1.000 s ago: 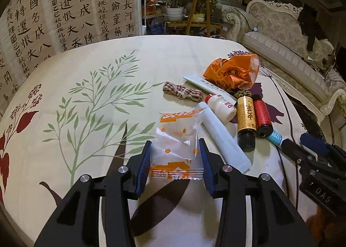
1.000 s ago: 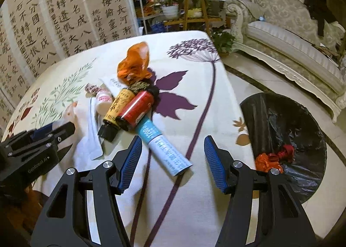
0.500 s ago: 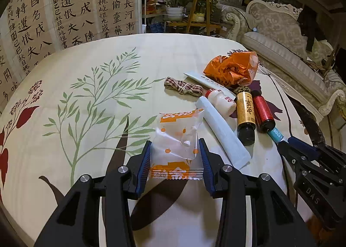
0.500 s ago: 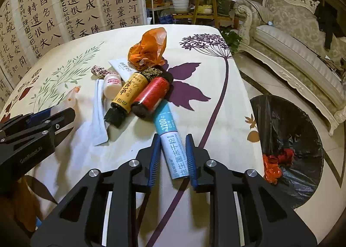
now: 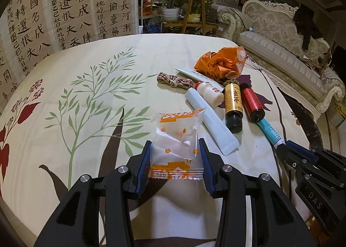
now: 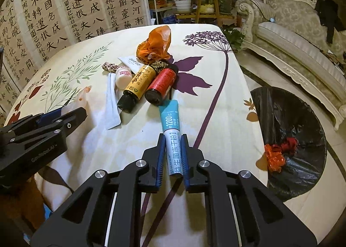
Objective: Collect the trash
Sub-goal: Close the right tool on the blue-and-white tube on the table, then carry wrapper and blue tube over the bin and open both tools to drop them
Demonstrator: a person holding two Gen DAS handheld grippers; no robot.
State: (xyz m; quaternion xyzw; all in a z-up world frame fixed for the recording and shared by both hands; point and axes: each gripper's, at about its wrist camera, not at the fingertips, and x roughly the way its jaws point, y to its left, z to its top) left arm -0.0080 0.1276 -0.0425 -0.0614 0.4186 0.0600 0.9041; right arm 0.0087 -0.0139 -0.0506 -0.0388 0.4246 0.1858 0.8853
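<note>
My left gripper [image 5: 174, 146] is shut on a clear wrapper with orange print [image 5: 177, 136], its pads at both sides, just over the floral tablecloth [image 5: 86, 138]. My right gripper [image 6: 173, 138] is shut on a blue and white tube [image 6: 173, 136] lying on the cloth. The tube's blue end [image 5: 269, 130] also shows in the left wrist view. More trash lies beyond: a gold bottle [image 6: 138, 85], a red bottle [image 6: 162, 84], a white tube [image 6: 112, 100], a small white bottle [image 6: 123, 76], an orange bag [image 6: 156, 43].
A black trash bag [image 6: 287, 138] stands open on the floor right of the table, with red crumpled trash [image 6: 279, 151] inside. A checked ribbon [image 5: 174, 79] lies on the cloth. A calligraphy screen [image 5: 64, 4] stands behind; a sofa [image 6: 302, 37] is at the right.
My right gripper moved forward and closed on the blue and white tube. My left gripper stays shut on the wrapper, hardly moved.
</note>
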